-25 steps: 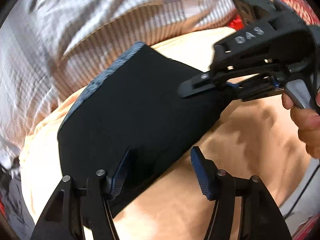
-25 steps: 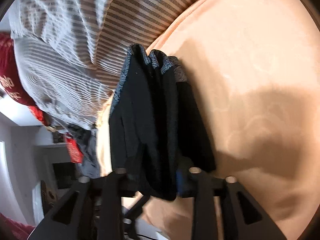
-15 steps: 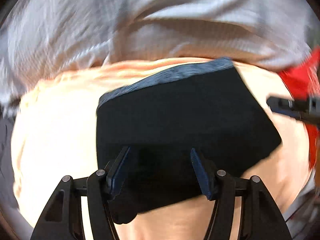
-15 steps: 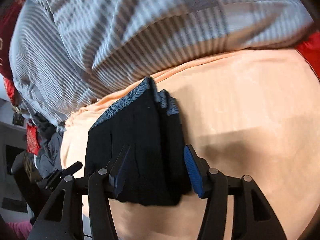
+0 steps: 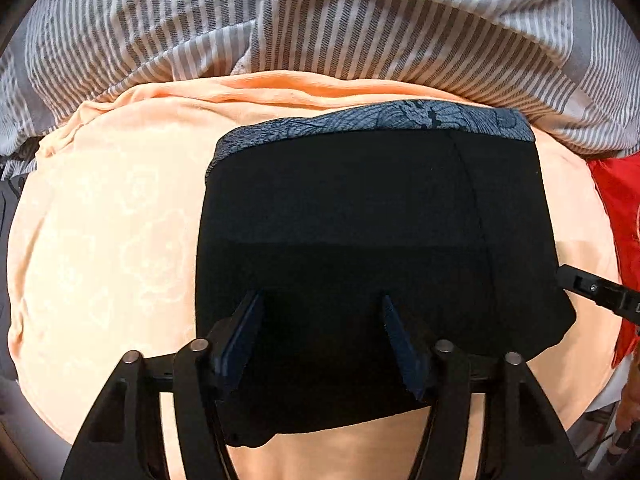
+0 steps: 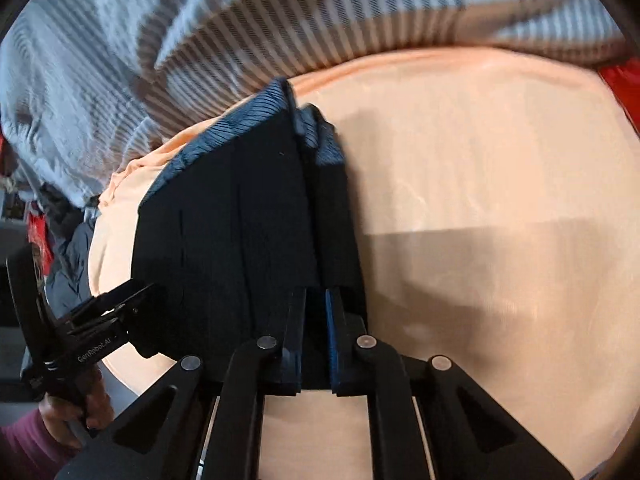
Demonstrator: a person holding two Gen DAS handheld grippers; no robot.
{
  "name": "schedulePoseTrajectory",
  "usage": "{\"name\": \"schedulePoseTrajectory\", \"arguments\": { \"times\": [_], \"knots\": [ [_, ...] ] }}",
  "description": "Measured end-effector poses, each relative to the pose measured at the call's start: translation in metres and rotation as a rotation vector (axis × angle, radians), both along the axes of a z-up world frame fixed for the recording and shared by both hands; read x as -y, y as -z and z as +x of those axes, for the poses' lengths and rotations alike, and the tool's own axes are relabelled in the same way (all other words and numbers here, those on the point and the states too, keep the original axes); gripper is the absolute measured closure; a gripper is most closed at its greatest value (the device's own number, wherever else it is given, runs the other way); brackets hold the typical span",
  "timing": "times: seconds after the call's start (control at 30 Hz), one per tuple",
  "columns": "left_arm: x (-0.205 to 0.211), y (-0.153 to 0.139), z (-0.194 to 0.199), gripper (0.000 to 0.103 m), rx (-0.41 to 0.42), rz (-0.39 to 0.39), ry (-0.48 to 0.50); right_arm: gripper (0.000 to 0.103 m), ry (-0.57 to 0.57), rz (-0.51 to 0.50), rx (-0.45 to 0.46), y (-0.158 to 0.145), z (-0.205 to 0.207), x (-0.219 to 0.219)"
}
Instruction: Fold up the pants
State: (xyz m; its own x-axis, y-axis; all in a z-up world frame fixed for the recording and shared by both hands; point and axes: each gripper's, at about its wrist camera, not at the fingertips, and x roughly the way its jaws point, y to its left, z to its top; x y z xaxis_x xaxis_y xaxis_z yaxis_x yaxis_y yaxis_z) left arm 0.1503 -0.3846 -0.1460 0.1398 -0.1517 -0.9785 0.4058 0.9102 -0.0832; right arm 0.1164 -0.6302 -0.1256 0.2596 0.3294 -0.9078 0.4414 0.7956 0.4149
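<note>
Fingers closing on folded pants, whose patterned waistband points away; left gripper opening.

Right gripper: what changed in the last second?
The right gripper let go of the pants, stood open around their edge, and is now closing, almost shut, by that edge; whether it pinches cloth is unclear. The left gripper swung square over the pants, opening slightly. Pants stay folded on the orange sheet.

Bedroom at home, peach bedsheet, striped duvet
</note>
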Motion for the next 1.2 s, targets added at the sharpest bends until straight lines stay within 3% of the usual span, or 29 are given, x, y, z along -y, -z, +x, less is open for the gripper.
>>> {"name": "schedulePoseTrajectory", "arguments": {
  "times": [0.2, 0.33, 0.6, 0.73, 0.87, 1.03, 1.1, 1.2],
  "knots": [
    [0.003, 0.003, -0.002, 0.032, 0.011, 0.018, -0.003, 0.092, 0.05, -0.025, -0.01, -0.013, -0.008, 0.002],
    [0.002, 0.003, 0.0, 0.032, 0.011, 0.016, -0.001, 0.084, 0.065, -0.089, -0.007, -0.034, -0.013, -0.003],
    [0.001, 0.005, 0.0, 0.032, 0.023, 0.018, 0.0, 0.081, 0.023, -0.129, 0.072, -0.063, -0.002, -0.022],
    [0.002, 0.006, 0.0, 0.032, 0.025, 0.017, 0.0, 0.081, -0.037, -0.106, 0.065, -0.058, 0.003, -0.036],
    [0.002, 0.009, -0.003, 0.031, 0.035, 0.018, 0.002, 0.081, -0.045, -0.099, -0.029, -0.027, 0.0, -0.042],
    [0.001, 0.011, -0.005, 0.027, 0.053, 0.018, -0.002, 0.08, -0.02, -0.079, -0.017, -0.019, -0.004, -0.04],
    [0.0, 0.009, -0.003, 0.027, 0.044, 0.014, -0.001, 0.077, -0.04, -0.081, -0.015, -0.02, -0.003, -0.041],
    [-0.004, 0.005, 0.002, 0.027, 0.027, 0.009, -0.002, 0.055, -0.056, -0.067, -0.009, -0.022, -0.001, -0.043]
  ]
}}
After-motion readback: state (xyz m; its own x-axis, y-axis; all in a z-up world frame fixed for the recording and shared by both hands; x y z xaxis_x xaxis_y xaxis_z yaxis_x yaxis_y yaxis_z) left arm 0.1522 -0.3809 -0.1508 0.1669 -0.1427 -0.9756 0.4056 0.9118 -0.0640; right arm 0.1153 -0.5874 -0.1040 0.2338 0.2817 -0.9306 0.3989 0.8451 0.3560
